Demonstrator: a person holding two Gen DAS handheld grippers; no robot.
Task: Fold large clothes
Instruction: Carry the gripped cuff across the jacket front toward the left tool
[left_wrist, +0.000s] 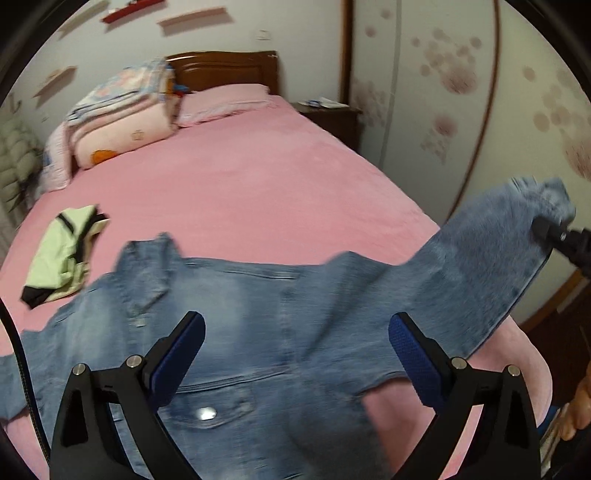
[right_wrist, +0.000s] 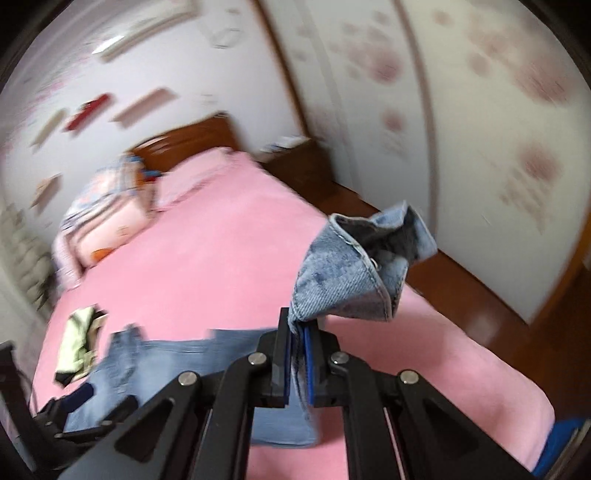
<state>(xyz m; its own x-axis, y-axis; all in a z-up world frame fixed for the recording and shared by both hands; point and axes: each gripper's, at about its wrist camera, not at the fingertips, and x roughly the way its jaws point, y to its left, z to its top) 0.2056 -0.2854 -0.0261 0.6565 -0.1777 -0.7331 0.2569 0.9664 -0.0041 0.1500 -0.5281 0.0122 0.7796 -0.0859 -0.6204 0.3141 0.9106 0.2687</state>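
A blue denim jacket (left_wrist: 258, 325) lies spread on the pink bed (left_wrist: 258, 177), front side up with a chest pocket button showing. My left gripper (left_wrist: 295, 339) is open and empty, hovering just above the jacket's middle. My right gripper (right_wrist: 299, 332) is shut on the cuff end of the jacket's right sleeve (right_wrist: 351, 273) and holds it lifted above the bed's right edge. From the left wrist view the raised sleeve (left_wrist: 491, 258) stretches up to the right gripper (left_wrist: 554, 229). The jacket body also shows in the right wrist view (right_wrist: 166, 354), blurred.
A folded light-green and black garment (left_wrist: 62, 254) lies on the bed left of the jacket. Stacked quilts (left_wrist: 118, 110) and a pillow (left_wrist: 225, 99) sit by the wooden headboard. A nightstand (left_wrist: 328, 114) and a floral wardrobe (left_wrist: 480, 92) stand to the right.
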